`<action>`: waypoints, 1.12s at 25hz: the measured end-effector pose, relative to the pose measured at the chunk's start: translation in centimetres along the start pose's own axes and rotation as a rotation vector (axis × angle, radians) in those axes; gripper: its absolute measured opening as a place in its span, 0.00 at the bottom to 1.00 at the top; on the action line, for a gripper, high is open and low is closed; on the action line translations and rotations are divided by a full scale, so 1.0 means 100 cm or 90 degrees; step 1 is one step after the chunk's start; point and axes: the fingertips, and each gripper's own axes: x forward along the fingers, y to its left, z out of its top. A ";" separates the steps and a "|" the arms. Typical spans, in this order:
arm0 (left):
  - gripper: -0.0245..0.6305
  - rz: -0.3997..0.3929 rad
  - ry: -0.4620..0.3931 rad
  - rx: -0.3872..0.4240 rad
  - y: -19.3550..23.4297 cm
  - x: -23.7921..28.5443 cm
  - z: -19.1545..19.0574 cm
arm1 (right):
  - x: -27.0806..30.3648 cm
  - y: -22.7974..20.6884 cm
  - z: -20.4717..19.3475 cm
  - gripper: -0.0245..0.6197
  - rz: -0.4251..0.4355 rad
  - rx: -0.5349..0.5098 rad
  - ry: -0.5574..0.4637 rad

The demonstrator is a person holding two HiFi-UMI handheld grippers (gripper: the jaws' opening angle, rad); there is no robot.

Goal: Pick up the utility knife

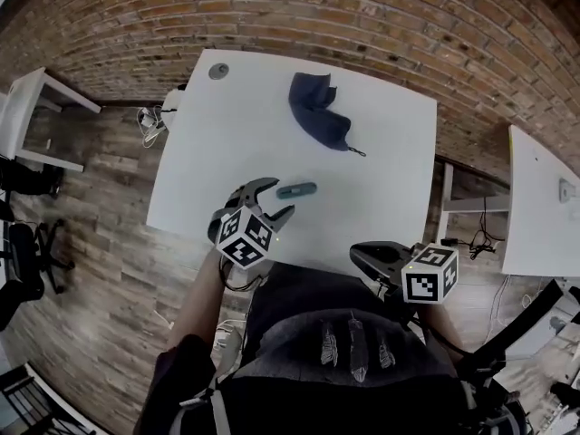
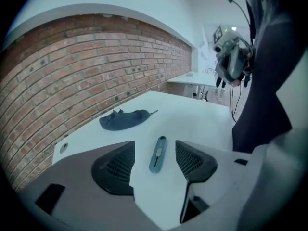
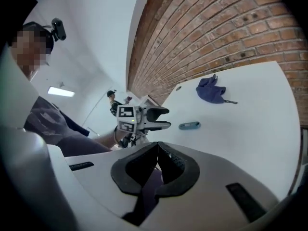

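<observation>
The white table (image 1: 217, 152) is bare on all sides of the utility knife (image 1: 296, 190). The approach from the left gripper (image 1: 275, 198) is unobstructed: its jaws stand apart, with only tabletop and the knife in line between them. The dark blue cloth (image 1: 317, 111) lies well apart, toward the brick wall (image 1: 362, 16) beyond the far edge. The right gripper (image 1: 357, 254), jaws together, hangs by the near edge, clear of that approach.

Head view looks steeply down — both gripper views share the table (image 1: 381, 198).
</observation>
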 end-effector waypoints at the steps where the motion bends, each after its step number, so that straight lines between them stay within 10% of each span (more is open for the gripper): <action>1: 0.41 -0.016 0.012 0.014 0.003 0.012 -0.009 | 0.005 0.003 0.000 0.04 -0.011 -0.008 0.008; 9: 0.41 -0.121 0.098 0.123 0.001 0.076 -0.045 | 0.003 -0.002 -0.005 0.04 -0.102 0.036 -0.032; 15: 0.24 -0.205 0.107 0.078 -0.010 0.083 -0.052 | -0.013 -0.011 -0.008 0.04 -0.141 0.078 -0.091; 24: 0.24 -0.147 0.094 0.051 0.008 0.070 -0.040 | -0.025 -0.036 0.000 0.04 -0.153 0.120 -0.180; 28: 0.24 -0.114 0.029 -0.009 -0.012 0.041 0.016 | -0.036 -0.029 -0.014 0.04 -0.126 0.063 -0.110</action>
